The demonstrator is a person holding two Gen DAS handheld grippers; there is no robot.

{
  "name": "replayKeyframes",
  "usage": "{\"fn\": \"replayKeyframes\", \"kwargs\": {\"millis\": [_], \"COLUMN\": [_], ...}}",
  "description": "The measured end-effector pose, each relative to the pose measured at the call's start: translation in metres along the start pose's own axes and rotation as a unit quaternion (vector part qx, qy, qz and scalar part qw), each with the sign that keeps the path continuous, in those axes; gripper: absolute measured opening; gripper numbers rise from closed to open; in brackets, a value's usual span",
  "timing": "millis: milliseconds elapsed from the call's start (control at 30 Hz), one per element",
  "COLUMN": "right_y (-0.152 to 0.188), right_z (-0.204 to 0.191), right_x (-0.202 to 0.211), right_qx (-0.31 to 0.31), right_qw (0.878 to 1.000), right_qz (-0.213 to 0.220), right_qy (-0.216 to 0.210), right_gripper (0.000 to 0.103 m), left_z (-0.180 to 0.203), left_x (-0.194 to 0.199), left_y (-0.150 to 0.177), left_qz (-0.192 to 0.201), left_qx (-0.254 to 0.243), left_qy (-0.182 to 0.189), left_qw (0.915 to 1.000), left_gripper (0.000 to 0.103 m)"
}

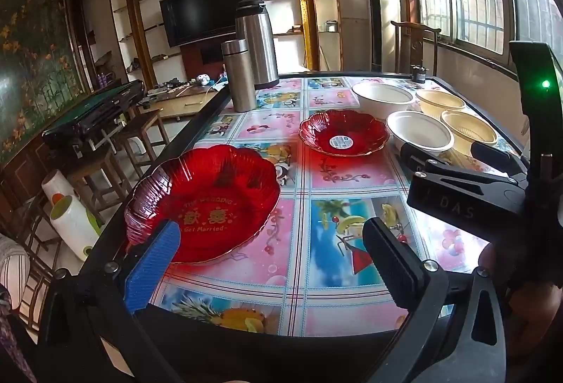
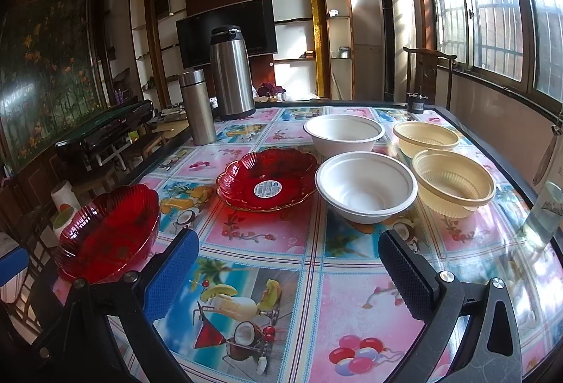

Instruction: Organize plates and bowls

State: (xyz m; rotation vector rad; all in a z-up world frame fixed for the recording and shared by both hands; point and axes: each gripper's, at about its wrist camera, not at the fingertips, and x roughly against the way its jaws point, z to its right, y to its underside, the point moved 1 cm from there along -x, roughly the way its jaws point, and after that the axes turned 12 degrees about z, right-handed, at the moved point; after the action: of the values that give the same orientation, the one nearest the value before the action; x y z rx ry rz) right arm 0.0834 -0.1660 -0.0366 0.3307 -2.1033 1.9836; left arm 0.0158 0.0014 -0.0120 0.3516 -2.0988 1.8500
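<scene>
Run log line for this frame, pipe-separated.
left tongs open, by near red plate | right tongs open, empty | far red plate, white bowls, cream bowls unstacked on table

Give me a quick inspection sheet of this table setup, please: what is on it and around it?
Surface: table under a glossy fruit-print cover.
Job's things: two red plates, near and far; two white bowls; two cream bowls; none stacked.
Clutter: steel flask, steel jug, small dark object at far edge.
Grippers: left gripper open, blue finger by near plate's rim; right gripper open, empty.
Cables: nothing seen.
Surroundings: television, shelves, windows, wooden chair, stools.
</scene>
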Motion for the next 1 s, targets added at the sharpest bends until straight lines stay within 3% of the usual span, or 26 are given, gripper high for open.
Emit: {"fn": "replayKeyframes", "kwargs": {"millis": [1000], "right_y": [0.004], "right_z": [-0.009], "right_x": [-0.011], "right_qx": [0.007], "right_qw": [1.000], "right_qz": [-0.013], "right_qy": [0.001], "right_gripper": [0.103], "left_z": [-0.009], "left_x": [-0.017], "left_y": [0.007], "left_qz": [-0.023], "left_qx": [0.012], "left_qy": [-0.001], "left_qw": [0.9997], "left_gripper": [0.103]}}
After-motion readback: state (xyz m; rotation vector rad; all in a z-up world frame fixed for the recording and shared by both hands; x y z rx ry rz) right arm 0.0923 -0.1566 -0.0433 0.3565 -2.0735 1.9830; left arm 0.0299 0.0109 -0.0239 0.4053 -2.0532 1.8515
